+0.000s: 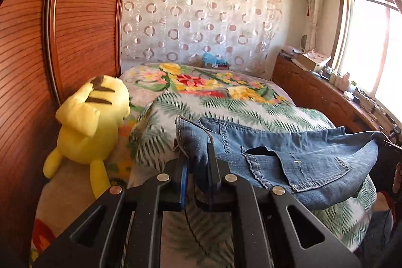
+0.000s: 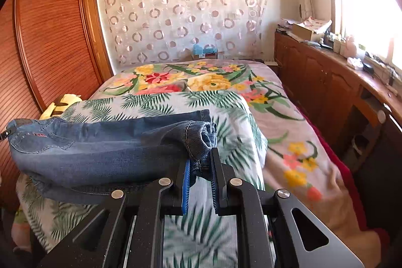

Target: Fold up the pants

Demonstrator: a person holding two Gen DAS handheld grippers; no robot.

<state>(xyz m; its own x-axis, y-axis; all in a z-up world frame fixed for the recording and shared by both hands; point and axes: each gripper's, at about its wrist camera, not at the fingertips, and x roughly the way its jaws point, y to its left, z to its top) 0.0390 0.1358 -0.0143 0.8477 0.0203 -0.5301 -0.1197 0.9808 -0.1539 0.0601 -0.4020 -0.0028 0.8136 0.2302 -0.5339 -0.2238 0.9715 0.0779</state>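
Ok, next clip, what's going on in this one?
A person holding two grippers is folding blue jeans over a bed covered with a palm-leaf sheet. The left gripper is clamped on the waistband end, and the right gripper is clamped on the bunched leg cuffs. The jeans hang stretched between them, sagging onto the bed. A yellow Pikachu plush lies by the wooden wardrobe.

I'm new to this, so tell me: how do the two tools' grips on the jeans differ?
The left tool pinches the jeans at the waist end, near a pocket; the right tool pinches the bunched leg cuffs. The left tool is near the yellow plush; the right tool is nearer the wooden cabinets. Both are shut on denim above the bed.
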